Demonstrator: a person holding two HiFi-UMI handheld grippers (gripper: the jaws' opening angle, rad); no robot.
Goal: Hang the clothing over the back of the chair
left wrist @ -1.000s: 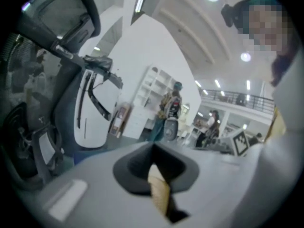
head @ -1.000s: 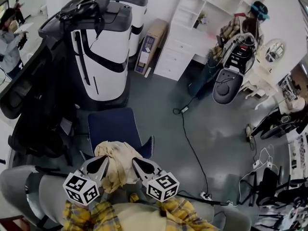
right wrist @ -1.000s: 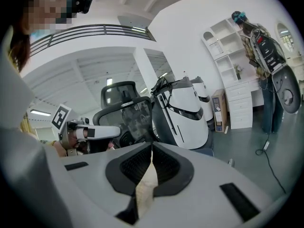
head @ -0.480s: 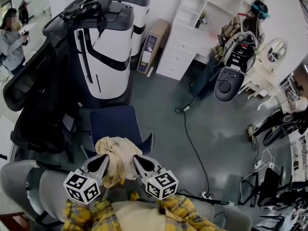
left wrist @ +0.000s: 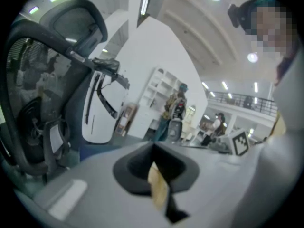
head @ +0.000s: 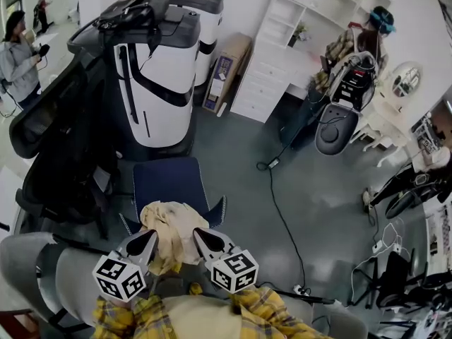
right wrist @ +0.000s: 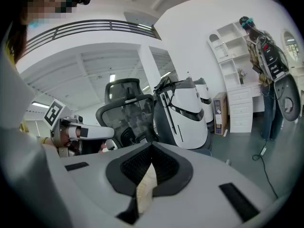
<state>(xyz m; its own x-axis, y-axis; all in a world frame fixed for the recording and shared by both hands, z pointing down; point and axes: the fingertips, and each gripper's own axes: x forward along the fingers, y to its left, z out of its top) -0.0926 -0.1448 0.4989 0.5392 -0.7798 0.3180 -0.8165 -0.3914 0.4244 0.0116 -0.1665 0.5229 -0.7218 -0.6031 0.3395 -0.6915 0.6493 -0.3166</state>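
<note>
A crumpled beige garment (head: 169,233) hangs bunched between my two grippers, just above the near edge of a dark blue chair (head: 169,183). My left gripper (head: 148,237) is shut on the garment's left side; a strip of beige cloth (left wrist: 158,190) sticks out of its closed jaws. My right gripper (head: 200,234) is shut on the right side, with a fold of the cloth (right wrist: 146,190) pinched in its jaws. Both grippers sit close together and point away from me. The garment hides the part of the chair nearest me.
A black mesh office chair (head: 60,143) stands at the left. Behind the blue chair is a large white and black machine (head: 159,76). A cable (head: 282,217) runs across the grey floor at the right. People stand at the far left (head: 18,58) and by the white shelves (head: 357,48).
Both grippers keep their hold on the garment and stay in almost the same place. The bunch of cloth has barely shifted. The view has drifted slightly.
</note>
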